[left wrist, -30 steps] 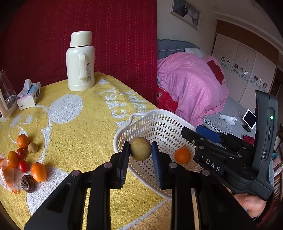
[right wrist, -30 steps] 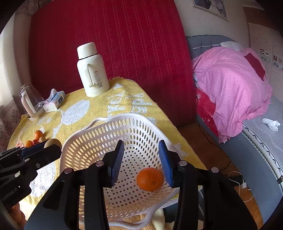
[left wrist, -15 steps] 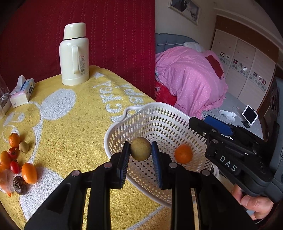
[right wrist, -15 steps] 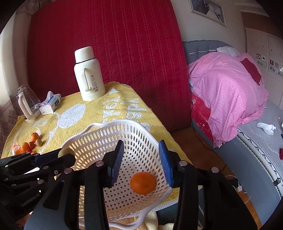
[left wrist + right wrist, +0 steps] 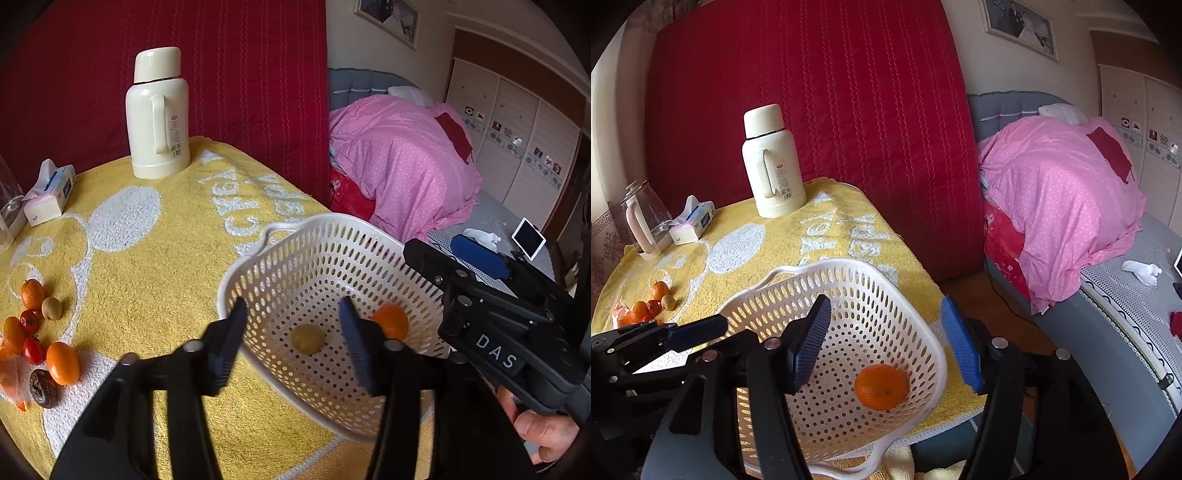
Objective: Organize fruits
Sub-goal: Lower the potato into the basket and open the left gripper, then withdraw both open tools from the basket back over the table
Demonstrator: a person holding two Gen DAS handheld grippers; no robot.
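Note:
A white perforated basket (image 5: 258, 273) stands at the near right corner of the yellow towel-covered table; it also shows in the right wrist view (image 5: 912, 306). In it lie a yellow-green round fruit (image 5: 308, 339) and an orange (image 5: 390, 322), which also shows in the right wrist view (image 5: 881, 386). My left gripper (image 5: 291, 341) is open and empty above the basket, over the yellow-green fruit. My right gripper (image 5: 886, 345) is open and empty over the basket's right side. Several small fruits (image 5: 40, 332) lie at the table's left.
A cream thermos (image 5: 157, 114) stands at the back of the table, a tissue pack (image 5: 48, 194) and a glass kettle (image 5: 642, 221) at the back left. A red panel rises behind the table. A bed with a pink duvet (image 5: 402, 162) is on the right.
My left gripper has opened and let go of the yellow-green fruit, which now lies in the basket. My right gripper has stayed open over the basket.

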